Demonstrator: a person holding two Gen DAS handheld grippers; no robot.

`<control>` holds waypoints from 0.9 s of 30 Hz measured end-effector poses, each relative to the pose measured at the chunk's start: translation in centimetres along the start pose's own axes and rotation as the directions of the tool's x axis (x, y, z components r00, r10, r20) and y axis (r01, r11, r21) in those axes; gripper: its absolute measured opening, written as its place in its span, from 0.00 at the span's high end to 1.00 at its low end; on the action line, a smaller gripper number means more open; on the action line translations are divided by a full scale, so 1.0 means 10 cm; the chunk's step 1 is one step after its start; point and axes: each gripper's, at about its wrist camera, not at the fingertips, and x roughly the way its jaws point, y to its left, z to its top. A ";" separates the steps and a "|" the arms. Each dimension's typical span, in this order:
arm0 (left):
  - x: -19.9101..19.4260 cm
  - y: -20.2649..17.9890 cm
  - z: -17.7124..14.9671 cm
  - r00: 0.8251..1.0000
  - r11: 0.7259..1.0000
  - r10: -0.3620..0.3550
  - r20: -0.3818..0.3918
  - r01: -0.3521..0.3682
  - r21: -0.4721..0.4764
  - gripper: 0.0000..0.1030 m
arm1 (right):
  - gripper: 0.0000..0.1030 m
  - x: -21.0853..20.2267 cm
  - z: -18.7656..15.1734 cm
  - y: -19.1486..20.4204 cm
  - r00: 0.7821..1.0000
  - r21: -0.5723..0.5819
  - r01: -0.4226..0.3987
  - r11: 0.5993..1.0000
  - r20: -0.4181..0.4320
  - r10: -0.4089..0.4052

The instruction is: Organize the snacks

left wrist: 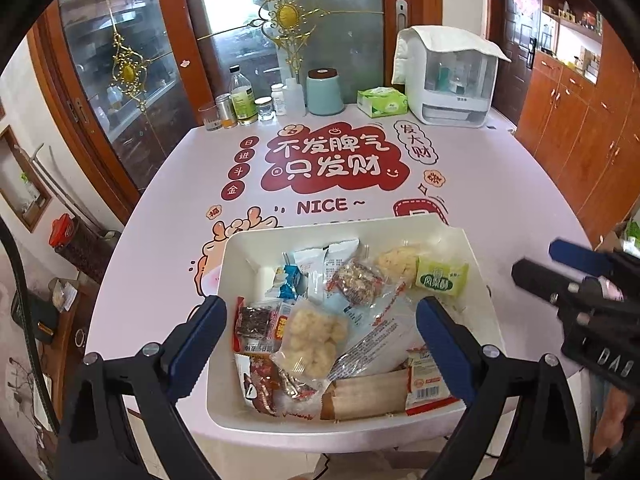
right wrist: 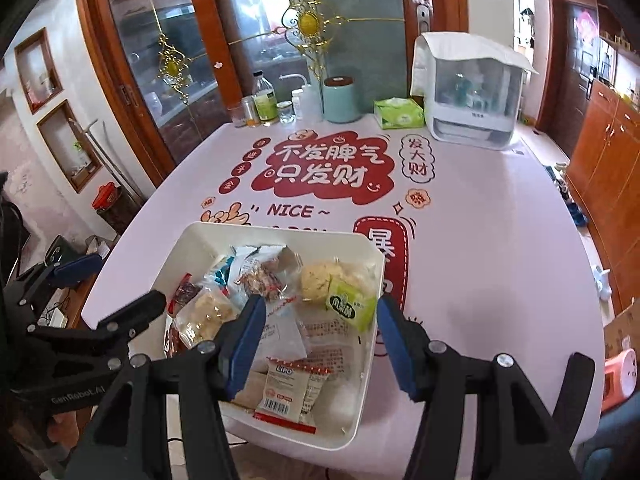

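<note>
1. Left gripper point(left wrist: 320, 344): jaws spread wide, nothing between the pads. They hover above the near half of the white rectangular plastic bin point(left wrist: 240, 248), which sits directly below and ahead of them.
2. Right gripper point(right wrist: 320, 344): jaws about half open and empty. The near jaw hangs over the bin interior; the far jaw hangs just outside the bin's right wall point(right wrist: 370, 344).
3. Directly under the left jaws: a clear bag of pale puffed snacks point(left wrist: 314, 336), a dark red wrapped bar point(left wrist: 256, 322), a brown paper sachet point(left wrist: 364, 400) and a white-and-red barcoded packet point(left wrist: 428, 384), all inside the bin.
4. Just beyond the jaws, still in the bin: a clear-wrapped nut cluster point(left wrist: 356, 280), blue-and-white sachets point(left wrist: 308, 268), a round pale yellow pastry point(left wrist: 394, 266) and a green-and-yellow square packet point(left wrist: 440, 276).
5. Status judgement: all visible snacks lie in the bin, loosely piled. No snack shows on the counter point(left wrist: 500, 184) around it. Collection appears complete or nearly so; any tidying of the pile would be what remains.
6. Far beyond the jaws, at the counter's rear edge: bottles and jars point(left wrist: 244, 100), a teal cylindrical canister point(left wrist: 324, 92), a green tissue box point(left wrist: 382, 102) and a white covered appliance point(left wrist: 452, 80). None is a snack.
</note>
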 end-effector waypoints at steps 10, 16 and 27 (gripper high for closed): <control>-0.11 -0.02 0.09 0.997 0.997 0.048 0.059 -0.044 -0.062 0.07 | 0.43 -0.17 0.06 0.04 0.999 0.022 0.014 1.000 0.030 -0.014; -0.10 -0.04 0.10 0.998 0.997 0.039 0.055 -0.035 -0.071 0.07 | 0.43 -0.22 0.06 0.08 0.998 0.008 0.036 0.999 0.057 -0.036; -0.02 -0.10 0.10 0.999 0.996 0.031 0.029 -0.029 -0.083 0.07 | 0.43 -0.19 0.07 0.11 0.998 0.002 0.038 0.999 0.050 -0.038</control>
